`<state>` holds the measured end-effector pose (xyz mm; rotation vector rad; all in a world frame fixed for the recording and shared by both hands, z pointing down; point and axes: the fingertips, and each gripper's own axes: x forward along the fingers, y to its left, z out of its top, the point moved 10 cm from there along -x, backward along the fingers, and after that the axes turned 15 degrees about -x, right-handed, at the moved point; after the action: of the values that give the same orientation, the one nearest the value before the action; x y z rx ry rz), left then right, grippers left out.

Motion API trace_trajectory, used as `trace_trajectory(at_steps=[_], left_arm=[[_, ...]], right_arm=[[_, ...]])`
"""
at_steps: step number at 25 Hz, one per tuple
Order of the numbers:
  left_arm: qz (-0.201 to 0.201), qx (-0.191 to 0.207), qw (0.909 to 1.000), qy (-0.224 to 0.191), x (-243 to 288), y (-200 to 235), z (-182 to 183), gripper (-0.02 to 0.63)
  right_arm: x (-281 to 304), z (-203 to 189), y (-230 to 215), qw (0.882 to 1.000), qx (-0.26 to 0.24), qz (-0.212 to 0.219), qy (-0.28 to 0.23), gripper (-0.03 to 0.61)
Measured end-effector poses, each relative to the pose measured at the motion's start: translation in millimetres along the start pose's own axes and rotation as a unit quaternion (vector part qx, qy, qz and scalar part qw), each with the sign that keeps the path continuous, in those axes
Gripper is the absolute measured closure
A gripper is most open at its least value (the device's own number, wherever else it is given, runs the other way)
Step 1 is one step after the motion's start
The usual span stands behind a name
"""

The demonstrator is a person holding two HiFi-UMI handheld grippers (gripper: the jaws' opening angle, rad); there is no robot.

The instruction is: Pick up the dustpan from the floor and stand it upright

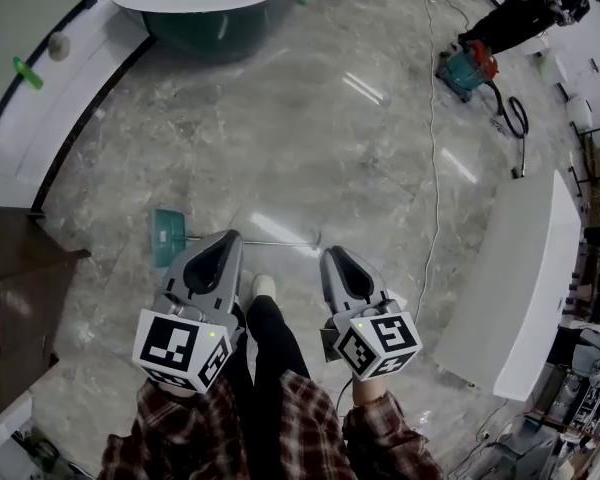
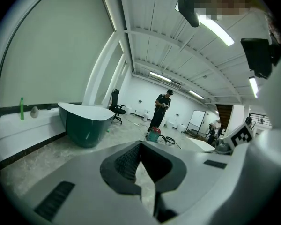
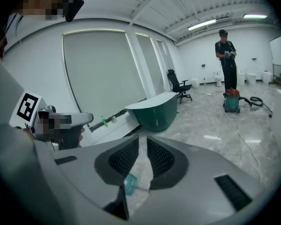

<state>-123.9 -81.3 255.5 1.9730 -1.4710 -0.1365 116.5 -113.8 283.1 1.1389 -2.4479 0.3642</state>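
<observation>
Dustpan (image 1: 167, 236) lay flat on the floor (image 1: 280, 138), just ahead of the left gripper (image 1: 224, 240), its handle (image 1: 265, 242) crossing before both grippers. Left jaws were together, empty. Right gripper (image 1: 336, 255) jaws stood slightly apart, gripping nothing.

I logged the dustpan (image 1: 166, 236) as teal. The floor (image 1: 280, 138) was grey, with marbled veining. The left gripper (image 1: 228, 238) and right gripper (image 1: 336, 255) were grey, and their cubes carried black-and-white square markers. The bathtub (image 1: 195, 33) was dark green with a white rim. My sleeves (image 1: 170, 433) were red-and-dark plaid.
</observation>
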Motion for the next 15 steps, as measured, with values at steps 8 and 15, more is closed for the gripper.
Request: trace_trajectory(at_steps=[8,15], left_arm=[[-0.001,-0.013,0.9996,0.024,58.9,54.0,-72.0,0.603],[0.002,-0.019,0.9990,0.040,99.0,98.2,-154.8,0.603]], right_arm=[[60.0,-114.1,-44.4,0.996,0.044,-0.010,0.071,0.457],[101.1,-233.5,-76.8,0.983,0.113,-0.043,0.136,0.442]])
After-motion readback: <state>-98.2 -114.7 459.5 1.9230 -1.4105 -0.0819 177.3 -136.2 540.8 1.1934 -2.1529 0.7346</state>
